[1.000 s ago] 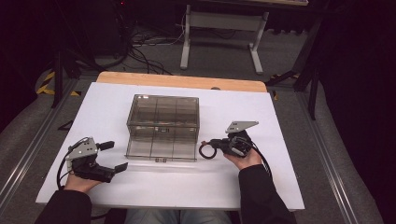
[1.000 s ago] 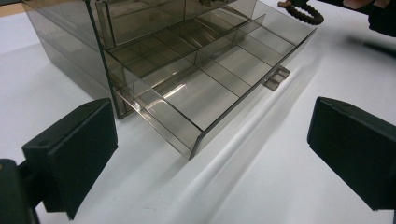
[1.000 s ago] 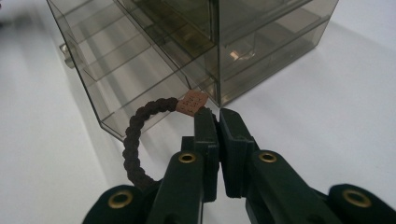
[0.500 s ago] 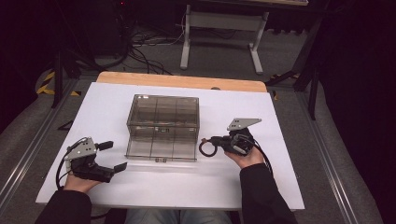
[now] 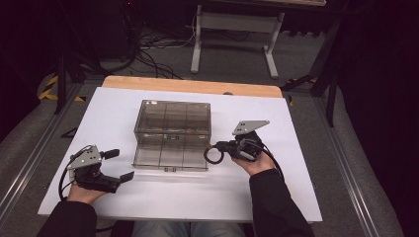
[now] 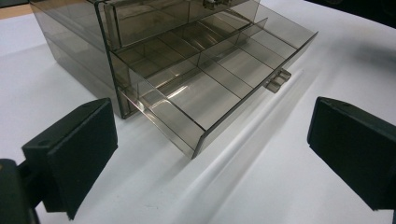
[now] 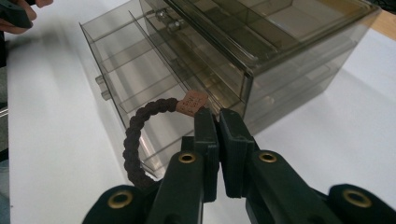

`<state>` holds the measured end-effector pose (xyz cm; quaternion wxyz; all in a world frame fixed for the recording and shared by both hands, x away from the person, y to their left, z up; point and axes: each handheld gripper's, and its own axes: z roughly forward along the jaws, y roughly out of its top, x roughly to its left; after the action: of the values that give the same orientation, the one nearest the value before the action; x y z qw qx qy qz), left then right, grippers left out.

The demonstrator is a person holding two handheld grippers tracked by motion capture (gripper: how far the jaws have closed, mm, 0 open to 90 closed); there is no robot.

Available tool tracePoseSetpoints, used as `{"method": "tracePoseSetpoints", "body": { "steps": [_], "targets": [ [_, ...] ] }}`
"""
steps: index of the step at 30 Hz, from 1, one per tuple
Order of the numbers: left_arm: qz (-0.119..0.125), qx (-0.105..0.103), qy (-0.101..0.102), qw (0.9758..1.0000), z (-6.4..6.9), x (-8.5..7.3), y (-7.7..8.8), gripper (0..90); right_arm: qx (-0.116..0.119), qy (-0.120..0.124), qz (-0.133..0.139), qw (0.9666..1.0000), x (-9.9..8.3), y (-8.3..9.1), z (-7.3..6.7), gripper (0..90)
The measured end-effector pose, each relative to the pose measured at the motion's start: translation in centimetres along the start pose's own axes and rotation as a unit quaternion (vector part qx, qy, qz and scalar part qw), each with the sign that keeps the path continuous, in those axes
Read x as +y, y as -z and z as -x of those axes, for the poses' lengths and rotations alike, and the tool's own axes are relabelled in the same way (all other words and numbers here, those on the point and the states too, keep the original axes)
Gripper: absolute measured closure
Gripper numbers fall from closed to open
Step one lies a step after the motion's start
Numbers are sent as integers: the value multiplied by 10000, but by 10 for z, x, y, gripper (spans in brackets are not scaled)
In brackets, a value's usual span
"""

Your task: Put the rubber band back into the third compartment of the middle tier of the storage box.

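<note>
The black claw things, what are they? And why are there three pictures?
They are grippers: pinching tools a person holds, one in each hand. One picture looks down from above the white table. The other two come from small cameras riding on each gripper. On the table stands a smoky clear drawer box with its bottom drawer pulled out. The left gripper rests open, holding nothing. The right gripper is pinched shut on a braided brown hair tie, beside the open drawer.

open drawer (image 6: 219,88) of smoky organiser (image 6: 93,42) beyond spread fingers (image 6: 74,154).
</note>
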<state>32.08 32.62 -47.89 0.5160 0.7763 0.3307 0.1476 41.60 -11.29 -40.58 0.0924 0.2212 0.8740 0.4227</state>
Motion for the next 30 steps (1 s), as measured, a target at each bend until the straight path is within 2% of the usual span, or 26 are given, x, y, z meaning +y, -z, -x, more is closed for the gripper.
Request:
{"method": "tracePoseSetpoints", "body": {
  "steps": [2, 4, 8, 9, 10, 12, 14, 15, 16, 17, 18, 24, 26, 27, 29, 30],
  "targets": [
    [2, 0, -5, 10000, 0, 0, 0, 24, 7, 37, 3, 10000, 3, -1, -2, 872],
    [-13, 54, -141, 9999, -1, 1, 1, 24, 12, 81, -9, 10000, 7, -2, -4, 871],
    [5, 51, -109, 9999, -1, 1, 1, 24, 34, 131, -4, 9999, 12, -6, -7, 871],
    [9, 17, -37, 10000, 0, 0, 1, 24, 38, 143, -8, 9999, 13, -7, -8, 871],
    [-10, 61, -159, 9999, -2, 1, 1, 24, 47, 163, -15, 9999, 14, -8, -8, 871],
    [4, -2, 18, 10000, 0, 0, 0, 24, 58, 196, -31, 9998, 16, -11, -9, 871],
    [4, -3, 20, 10000, 0, 0, 0, 24, 72, 212, -46, 9997, 18, -14, -10, 871],
    [-7, 45, -121, 9999, -1, 1, 1, 24, 70, 224, -56, 9997, 18, -16, -11, 871],
    [-3, 68, -153, 9999, -2, 1, 1, 24, 72, 236, -55, 9997, 19, -17, -11, 871],
    [9, 59, -89, 9999, -1, 0, 1, 24, 99, 233, -58, 9997, 20, -18, -11, 871],
    [-7, 64, -158, 9999, -2, 1, 1, 24, 101, 237, -61, 9997, 20, -19, -11, 871],
    [-6, 62, -158, 9999, -2, 1, 1, 24, 130, 274, -81, 9995, 23, -26, -13, 871],
    [15, 62, -106, 9999, -2, 1, 1, 24, 135, 290, -102, 9994, 24, -29, -13, 871],
    [35, 16, 1, 10000, 0, 0, 1, 24, 143, 278, -110, 9995, 24, -30, -13, 871],
    [38, 17, -6, 10000, 0, 0, 1, 24, 134, 294, -133, 9994, 24, -34, -13, 869],
    [29, 54, -86, 9999, -1, 1, 1, 24, 128, 304, -139, 9994, 24, -35, -14, 870]
  ]
}}
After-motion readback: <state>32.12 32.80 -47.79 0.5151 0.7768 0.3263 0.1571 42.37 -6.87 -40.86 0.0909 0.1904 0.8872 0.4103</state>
